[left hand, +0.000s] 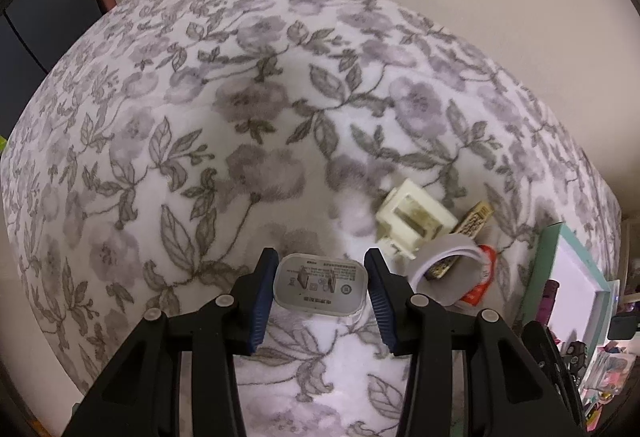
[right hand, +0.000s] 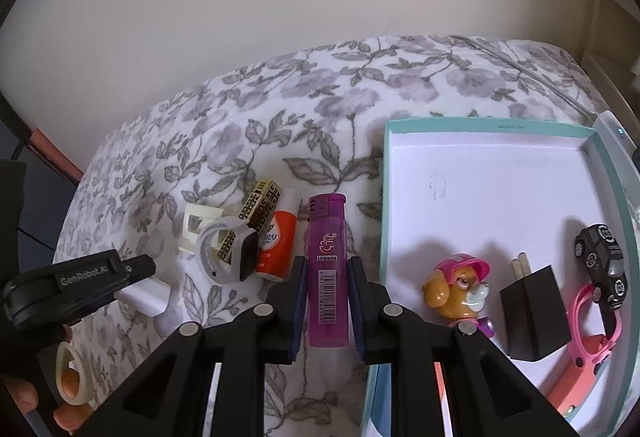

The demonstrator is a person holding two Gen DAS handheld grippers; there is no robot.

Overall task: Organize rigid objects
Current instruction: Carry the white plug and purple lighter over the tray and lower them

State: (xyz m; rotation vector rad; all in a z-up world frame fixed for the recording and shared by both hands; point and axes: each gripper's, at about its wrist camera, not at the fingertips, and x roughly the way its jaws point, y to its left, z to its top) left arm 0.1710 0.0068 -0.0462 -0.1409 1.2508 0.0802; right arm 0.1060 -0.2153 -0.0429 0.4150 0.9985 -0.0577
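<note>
The left tool (left hand: 320, 291) is standing wide around a white charger plug (left hand: 320, 287) on the floral blanket (left hand: 200, 117), its blue pads on either side with small gaps, not clearly pressing it. The right tool (right hand: 327, 297) is gripping a purple lighter (right hand: 327, 269) narrowly between its pads, just beside the left wall of the teal-rimmed box (right hand: 480, 125). Inside that box a pink-helmeted puppy figure (right hand: 460, 285), a black charger cube (right hand: 532, 317), a black toy car (right hand: 604, 261) and a pink strap (right hand: 580, 369) are lying on its white floor. To the left of the box a cluster is sitting on the blanket: an orange-and-white bottle (right hand: 278, 249), a gold-patterned block (right hand: 260, 201), a grey smartwatch (right hand: 228, 255) and a cream plastic clip (right hand: 198, 225).
</note>
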